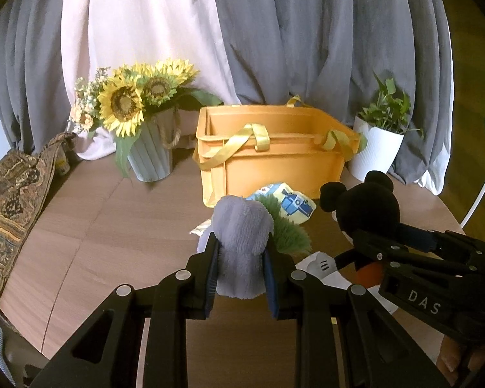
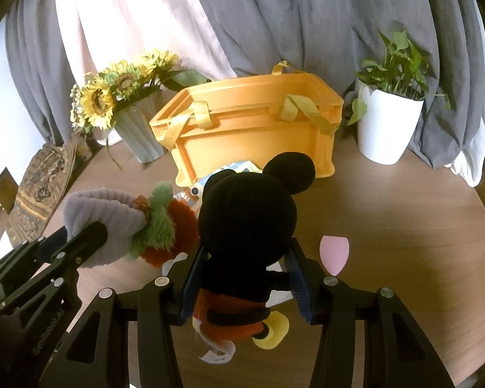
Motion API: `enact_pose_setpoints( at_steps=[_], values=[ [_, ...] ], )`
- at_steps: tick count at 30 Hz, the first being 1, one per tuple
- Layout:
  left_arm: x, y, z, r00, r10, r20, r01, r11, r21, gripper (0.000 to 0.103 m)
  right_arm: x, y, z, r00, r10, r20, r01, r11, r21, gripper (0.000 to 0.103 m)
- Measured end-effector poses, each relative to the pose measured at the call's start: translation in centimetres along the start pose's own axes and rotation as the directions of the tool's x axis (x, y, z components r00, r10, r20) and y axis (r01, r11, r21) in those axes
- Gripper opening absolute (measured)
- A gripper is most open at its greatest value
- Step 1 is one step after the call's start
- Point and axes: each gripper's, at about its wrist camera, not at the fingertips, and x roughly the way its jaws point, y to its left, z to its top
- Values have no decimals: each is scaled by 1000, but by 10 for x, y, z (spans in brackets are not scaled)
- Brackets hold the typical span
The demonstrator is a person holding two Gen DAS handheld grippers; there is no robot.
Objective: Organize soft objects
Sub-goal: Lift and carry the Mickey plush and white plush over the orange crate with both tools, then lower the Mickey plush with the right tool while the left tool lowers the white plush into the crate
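Two hand-held grippers, each loaded with one soft toy, in front of the container. The left gripper point(image 1: 241, 274) has its pads pressed against both flanks of a grey plush point(image 1: 241, 242), the jaws narrowed to the toy's squeezed width; a green-and-orange furry toy point(image 2: 160, 229) lies against the plush, and whether it is lifted with it cannot be told. The right gripper point(image 2: 242, 287) clamps the black mouse doll point(image 2: 245, 223) at the torso, its head upright above the fingers and its yellow shoe point(image 2: 271, 331) hanging below. Mid-body grips probably keep the limp toys from folding and leave them free to drop. The orange basket point(image 1: 271, 168), open-topped with yellow ribbon handles point(image 1: 239, 144), stands just beyond both toys and is the likely destination. A printed blue-and-white pouch point(image 1: 287, 202) rests against its front wall; a pink sponge point(image 2: 334, 253) lies apart on the round wooden table point(image 1: 113, 226). Sunflowers in a ribbed vase point(image 1: 135, 113), a potted plant point(image 1: 380, 135), a patterned cloth point(image 1: 13, 200) and grey and white curtains point(image 1: 307, 32) frame the far edge.
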Motion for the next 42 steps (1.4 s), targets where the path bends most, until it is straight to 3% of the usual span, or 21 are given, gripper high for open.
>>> enact_pose_setpoints(
  at_steps=[17,42],
  values=[
    [-17,-1,32,994,-16,106,18,1000,-18,25,-28,-1,28,992,-18,127,17,1000,8,50],
    [-29,2,85,961,-21,275,21,1000,3,24,-52,5,76,952,-31,303,23,999,30,50]
  ],
)
